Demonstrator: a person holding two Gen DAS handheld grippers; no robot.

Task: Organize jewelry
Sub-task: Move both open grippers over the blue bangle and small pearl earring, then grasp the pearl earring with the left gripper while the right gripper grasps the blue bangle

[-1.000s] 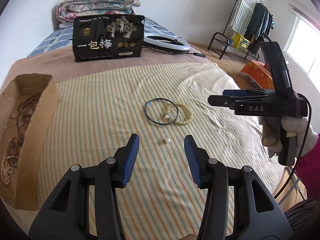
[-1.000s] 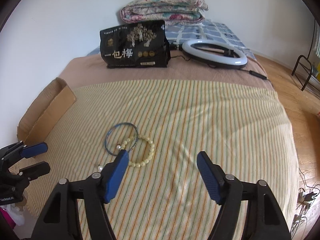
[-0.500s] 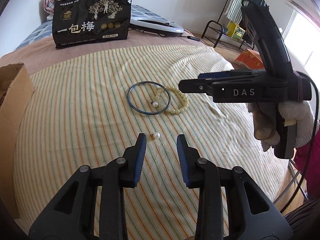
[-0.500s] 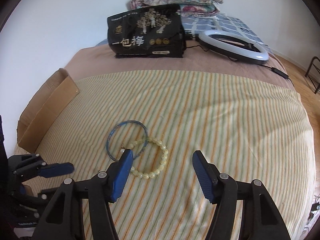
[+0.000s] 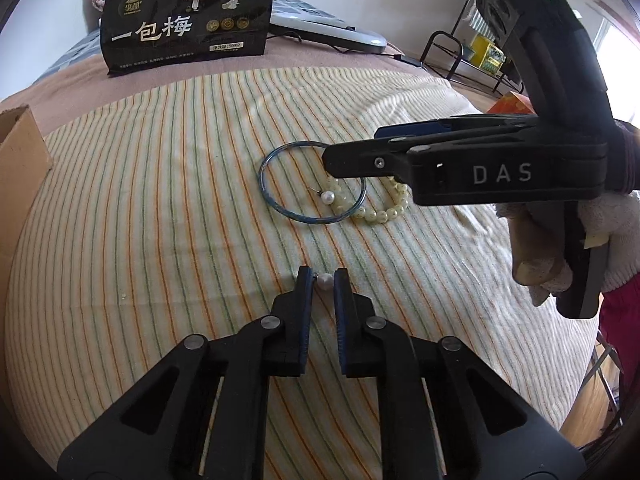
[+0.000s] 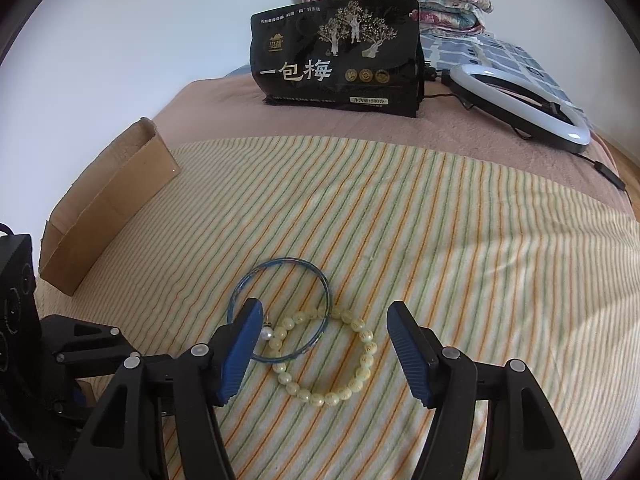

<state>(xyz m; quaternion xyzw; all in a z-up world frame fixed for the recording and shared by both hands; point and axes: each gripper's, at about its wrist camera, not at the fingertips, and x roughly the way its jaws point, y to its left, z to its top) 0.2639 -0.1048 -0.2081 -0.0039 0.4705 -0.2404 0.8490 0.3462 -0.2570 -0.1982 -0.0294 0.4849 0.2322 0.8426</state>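
Since a second earlier the left claw had sunk and closed on the near pearl earring, while the right claw hung spread over the bangle, bead bracelet and second earring, all outside the far-left cardboard box.

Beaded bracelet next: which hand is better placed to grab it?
Right. The right gripper hangs open directly over the beaded bracelet, its fingers on either side of it. The left gripper is busy, having just closed on the loose pearl earring.

Your pearl earring sits pinched on the striped cloth — beyond it, a blue bangle overlaps a pale bead bracelet and second pearl.
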